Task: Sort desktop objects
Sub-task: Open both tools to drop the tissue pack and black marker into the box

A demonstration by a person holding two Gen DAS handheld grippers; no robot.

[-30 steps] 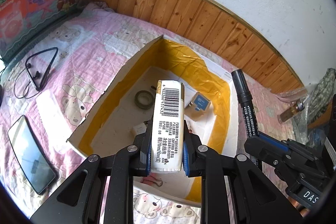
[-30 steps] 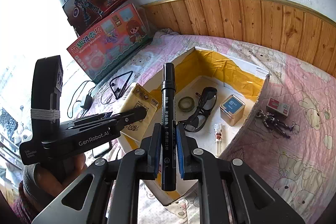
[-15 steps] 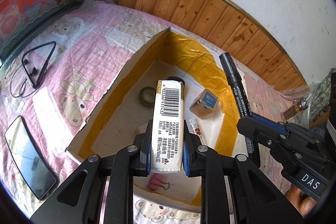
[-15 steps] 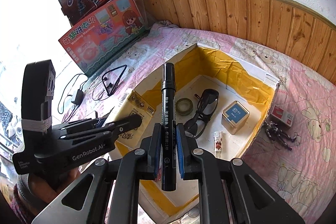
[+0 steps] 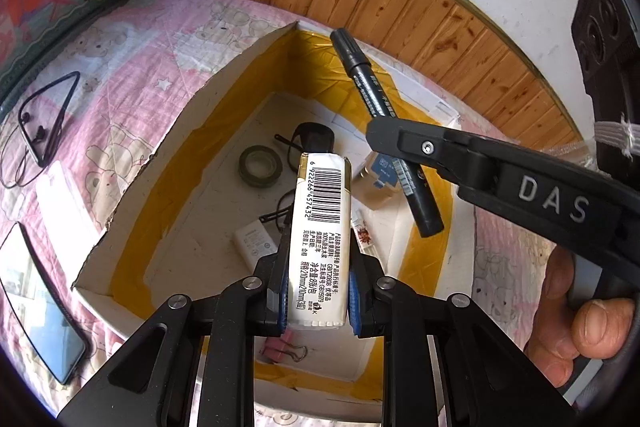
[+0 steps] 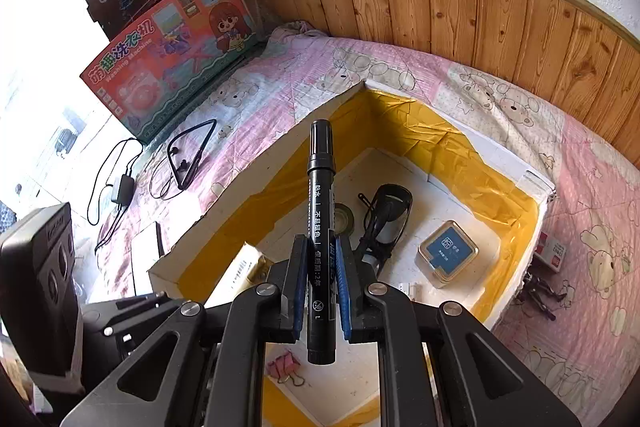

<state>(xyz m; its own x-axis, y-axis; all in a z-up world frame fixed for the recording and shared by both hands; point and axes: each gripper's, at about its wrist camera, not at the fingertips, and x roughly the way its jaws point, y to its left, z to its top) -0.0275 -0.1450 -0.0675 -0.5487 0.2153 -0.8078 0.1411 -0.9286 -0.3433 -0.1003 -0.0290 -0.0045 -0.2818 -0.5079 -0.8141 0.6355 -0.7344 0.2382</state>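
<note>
My left gripper is shut on a white tissue pack with a barcode, held above the open cardboard box with yellow tape inside. My right gripper is shut on a black marker, also above the box. The marker also shows in the left wrist view, crossing over the box's right side. Inside the box lie a tape roll, sunglasses, a blue-lidded tin, a white charger and a pink binder clip.
On the pink quilt left of the box lie a neckband earphone, a white slab and a phone. Toy boxes stand at the back left. A small red box and keys lie right of the box.
Both grippers have moved forward over the box and closer together. The right gripper with the marker now reaches across the left wrist view above the box.
</note>
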